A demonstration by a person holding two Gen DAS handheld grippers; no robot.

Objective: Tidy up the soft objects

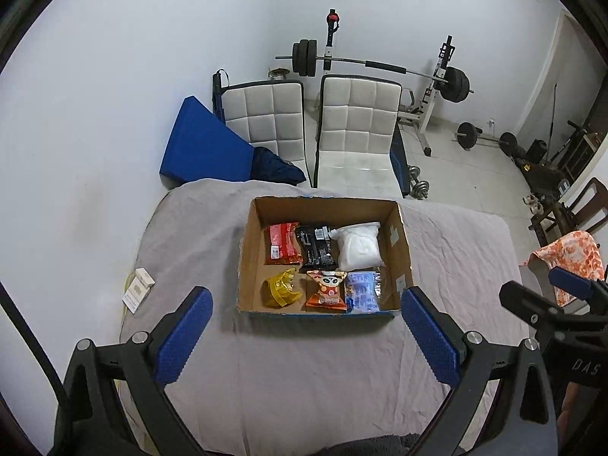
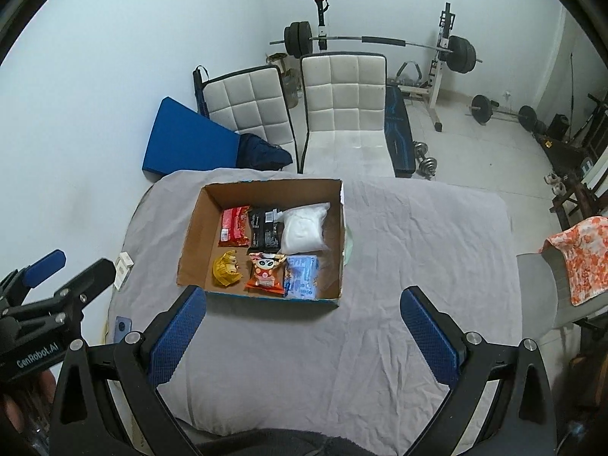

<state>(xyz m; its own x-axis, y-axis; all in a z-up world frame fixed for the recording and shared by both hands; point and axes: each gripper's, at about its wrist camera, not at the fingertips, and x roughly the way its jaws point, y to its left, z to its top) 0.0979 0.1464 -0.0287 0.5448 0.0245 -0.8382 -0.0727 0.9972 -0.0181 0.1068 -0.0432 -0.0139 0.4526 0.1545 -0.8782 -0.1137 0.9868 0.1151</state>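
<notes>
The grey-sheeted bed (image 1: 304,361) carries everything, and its wrinkled, yielding cover is the first hazard: a push on the open brown cardboard box (image 1: 403,250), which sits toward the far edge of the bed, could slide or tip it instead of seating anything in it.

Inside the box lie six soft packets in two rows. Along the far side are the white plastic bag of powder (image 1: 359,247), the black foil pouch (image 1: 316,247) and the red snack wrapper (image 1: 282,243). Along the near side are the pale blue printed packet (image 1: 363,290), the orange cartoon-face packet (image 1: 326,290) and the crumpled yellow wrapper (image 1: 280,288). They touch or overlap, so reaching for one would probably drag a neighbour. The white bag looks thin, and a hard pinch could split it.

The left claw (image 1: 304,340) and right claw (image 2: 302,336) both hover above the near part of the bed, each with its fingers spread wide and holding nothing. They hang close together, so they could knock each other if both go in at once.

The small white carton (image 1: 138,288) at the bed's left edge could be nudged off.
</notes>
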